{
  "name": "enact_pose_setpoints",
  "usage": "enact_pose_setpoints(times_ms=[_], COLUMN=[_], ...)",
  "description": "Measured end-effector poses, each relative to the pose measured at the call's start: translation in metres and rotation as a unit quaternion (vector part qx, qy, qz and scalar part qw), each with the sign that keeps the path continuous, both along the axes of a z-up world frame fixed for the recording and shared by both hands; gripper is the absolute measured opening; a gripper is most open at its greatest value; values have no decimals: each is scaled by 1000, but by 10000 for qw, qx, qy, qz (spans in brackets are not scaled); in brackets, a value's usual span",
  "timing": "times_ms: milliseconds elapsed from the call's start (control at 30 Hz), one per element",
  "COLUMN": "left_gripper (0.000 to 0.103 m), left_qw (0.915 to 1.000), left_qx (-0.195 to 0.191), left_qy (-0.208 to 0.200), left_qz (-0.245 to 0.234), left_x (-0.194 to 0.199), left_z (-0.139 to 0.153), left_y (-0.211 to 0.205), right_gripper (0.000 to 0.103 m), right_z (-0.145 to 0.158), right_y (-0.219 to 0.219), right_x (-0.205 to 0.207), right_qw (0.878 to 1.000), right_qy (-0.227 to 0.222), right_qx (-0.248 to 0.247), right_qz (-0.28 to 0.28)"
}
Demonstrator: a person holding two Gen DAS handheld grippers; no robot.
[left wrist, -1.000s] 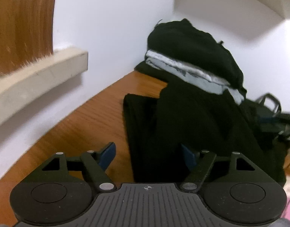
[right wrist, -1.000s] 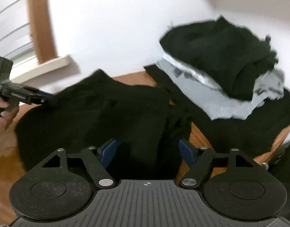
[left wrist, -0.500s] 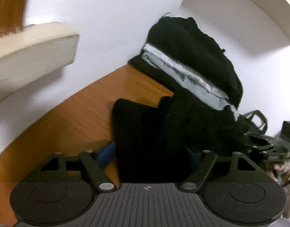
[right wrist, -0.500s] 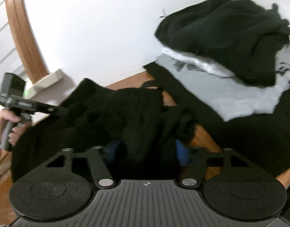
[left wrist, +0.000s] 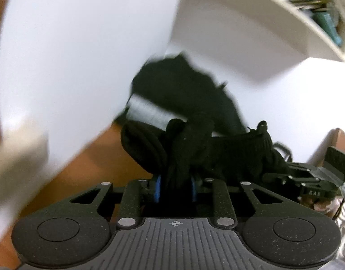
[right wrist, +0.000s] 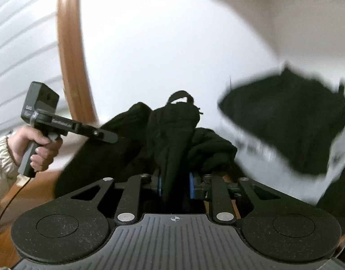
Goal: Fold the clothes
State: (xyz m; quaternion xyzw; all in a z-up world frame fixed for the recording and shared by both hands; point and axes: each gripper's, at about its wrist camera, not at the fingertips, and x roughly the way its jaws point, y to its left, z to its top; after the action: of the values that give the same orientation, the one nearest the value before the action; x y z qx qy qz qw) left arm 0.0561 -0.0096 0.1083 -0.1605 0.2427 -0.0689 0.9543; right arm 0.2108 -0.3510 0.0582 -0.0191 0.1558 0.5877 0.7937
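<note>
A black garment (left wrist: 217, 153) hangs bunched between both grippers, lifted off the wooden table (left wrist: 87, 171). My left gripper (left wrist: 175, 189) is shut on one edge of it, the blue pads (left wrist: 157, 187) pinching thick folds. In the right wrist view my right gripper (right wrist: 175, 185) is shut on another edge of the black garment (right wrist: 172, 132), which rises in a bundle with a small loop on top. The left gripper's body (right wrist: 60, 123) shows at the left there, held by a hand (right wrist: 35, 144). The right gripper's body (left wrist: 307, 180) shows at the right of the left wrist view.
A pile of folded clothes (left wrist: 183, 94), black over grey, lies in the back corner against the white wall; the same pile (right wrist: 289, 123) is blurred at the right. A white shelf (left wrist: 273, 22) hangs overhead. A wooden window frame (right wrist: 71, 56) stands at the left.
Both grippers have shut on the black garment and lifted it off the table. Both views have tilted upward, so more wall and shelf show.
</note>
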Motion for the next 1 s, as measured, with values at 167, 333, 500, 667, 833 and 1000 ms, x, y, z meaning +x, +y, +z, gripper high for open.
enact_pose_setpoints(times_ms=[167, 333, 500, 667, 833, 1000], left_gripper=[24, 24, 50, 63, 72, 81], left_qw=[9963, 9892, 9750, 9746, 9777, 9773], left_qx=[601, 1069, 2109, 2151, 2004, 2007], left_qy=[-583, -945, -649, -276, -131, -67], left_qz=[-183, -344, 250, 562, 614, 678], left_x=[46, 149, 300, 357, 328, 274], left_z=[79, 156, 173, 124, 101, 88], left_y=[-24, -47, -72, -84, -84, -95], right_gripper=[22, 22, 35, 61, 75, 87], right_z=[51, 90, 97, 55, 51, 51], right_y=[-22, -36, -28, -15, -25, -17], right_x=[26, 101, 205, 250, 229, 175], right_qw=[9951, 9857, 9716, 9619, 9652, 9718], right_qy=[-418, -163, 515, 365, 110, 17], right_qx=[807, 1319, 1219, 363, 547, 478], right_qz=[-385, -1036, -1963, -2683, -2554, -2311])
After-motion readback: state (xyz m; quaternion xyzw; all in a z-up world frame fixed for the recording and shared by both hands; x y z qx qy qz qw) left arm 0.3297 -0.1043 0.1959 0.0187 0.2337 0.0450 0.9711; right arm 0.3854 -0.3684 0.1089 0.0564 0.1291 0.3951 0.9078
